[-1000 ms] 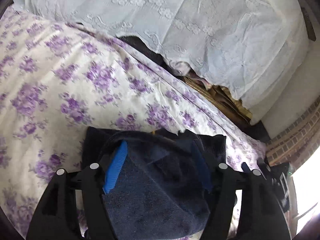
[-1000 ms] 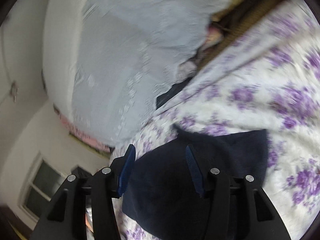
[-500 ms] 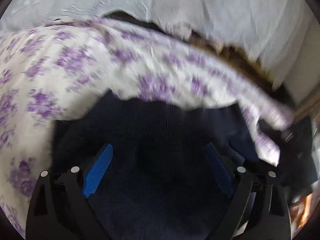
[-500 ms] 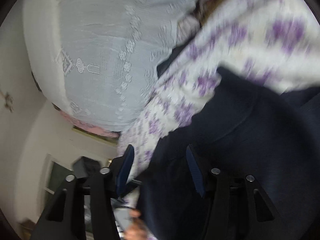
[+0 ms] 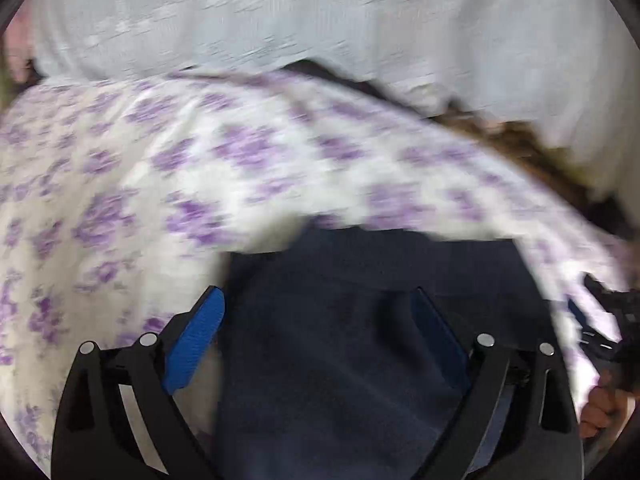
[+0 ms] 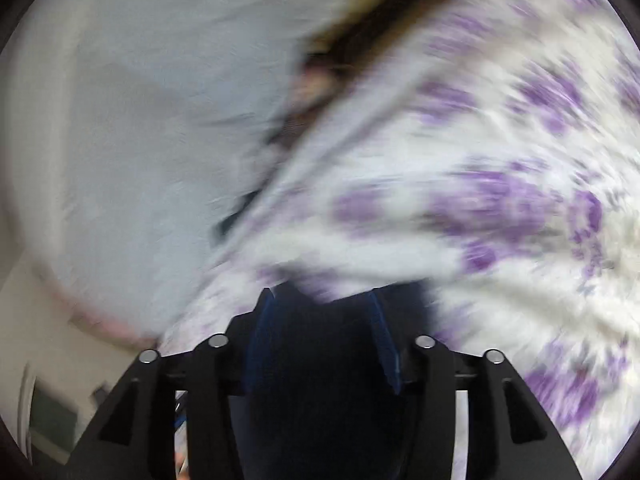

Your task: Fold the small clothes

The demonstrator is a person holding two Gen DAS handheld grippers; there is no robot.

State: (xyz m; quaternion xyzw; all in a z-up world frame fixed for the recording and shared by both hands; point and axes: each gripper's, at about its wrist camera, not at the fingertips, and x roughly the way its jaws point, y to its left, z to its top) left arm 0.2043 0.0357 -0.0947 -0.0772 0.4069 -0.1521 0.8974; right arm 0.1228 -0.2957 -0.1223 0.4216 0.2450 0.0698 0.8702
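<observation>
A navy garment (image 5: 340, 360) lies on the floral bedsheet (image 5: 200, 160) right under my left gripper (image 5: 316, 296). Its jaws stand wide and are still opening. The left pad sits at the cloth's edge and the right pad hovers over it, neither pressing. In the right wrist view the same navy garment (image 6: 320, 360) fills the gap between the blue pads of my right gripper (image 6: 320, 294). Those jaws are closing on the cloth. Both views are blurred by motion.
A white lace cover (image 5: 320, 12) drapes over a pile behind the bed, with brown and dark things (image 5: 520, 152) showing under its edge. A person's hand (image 5: 600, 408) holding black gear shows at the lower right. The purple-flowered sheet (image 6: 500, 200) spreads to the right.
The left jaws have spread wide and let go of the bunched navy cloth, which now lies flatter beneath them. The right view has swung about, with the cloth still between its pads.
</observation>
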